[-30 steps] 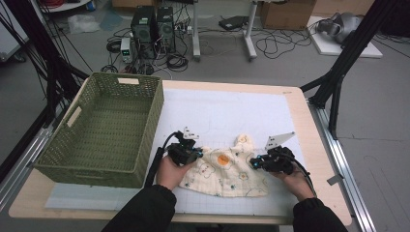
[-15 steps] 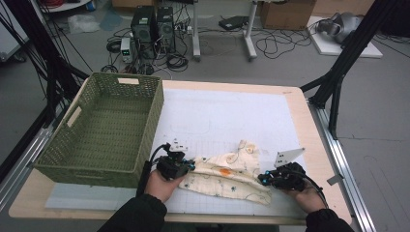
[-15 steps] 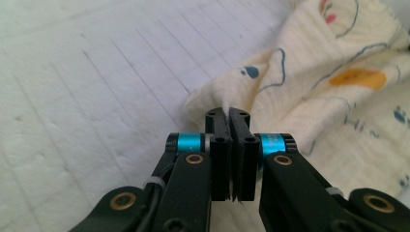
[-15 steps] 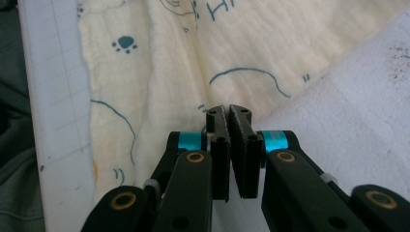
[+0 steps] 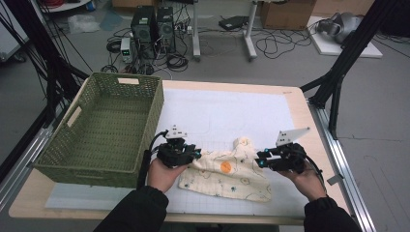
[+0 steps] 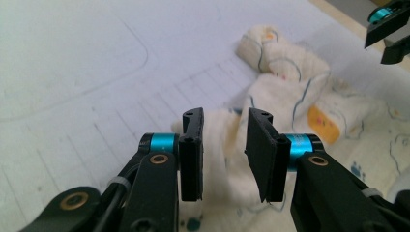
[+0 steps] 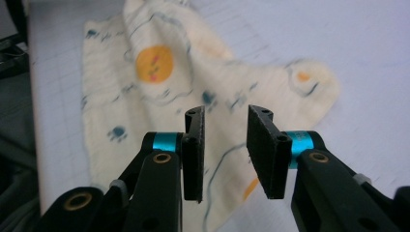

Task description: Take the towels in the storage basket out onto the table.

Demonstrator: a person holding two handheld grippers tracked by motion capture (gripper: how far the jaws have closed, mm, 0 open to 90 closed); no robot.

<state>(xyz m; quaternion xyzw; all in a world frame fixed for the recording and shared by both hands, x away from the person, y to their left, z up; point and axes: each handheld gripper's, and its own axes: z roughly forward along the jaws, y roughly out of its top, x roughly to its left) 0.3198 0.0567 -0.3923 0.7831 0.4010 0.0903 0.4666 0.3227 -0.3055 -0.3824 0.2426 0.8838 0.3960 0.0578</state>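
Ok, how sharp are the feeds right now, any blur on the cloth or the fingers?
High view: even light, cloth readable, slightly soft. Left gripper view: fingers sharp, cloth behind them soft, mat lines clear. Right gripper view: fingers crisp, cloth smeared and out of focus. No glare anywhere.

Green wicker basket [image 5: 104, 126] at the white mat's [image 5: 227, 108] left edge, on a wooden table [image 5: 296, 99].
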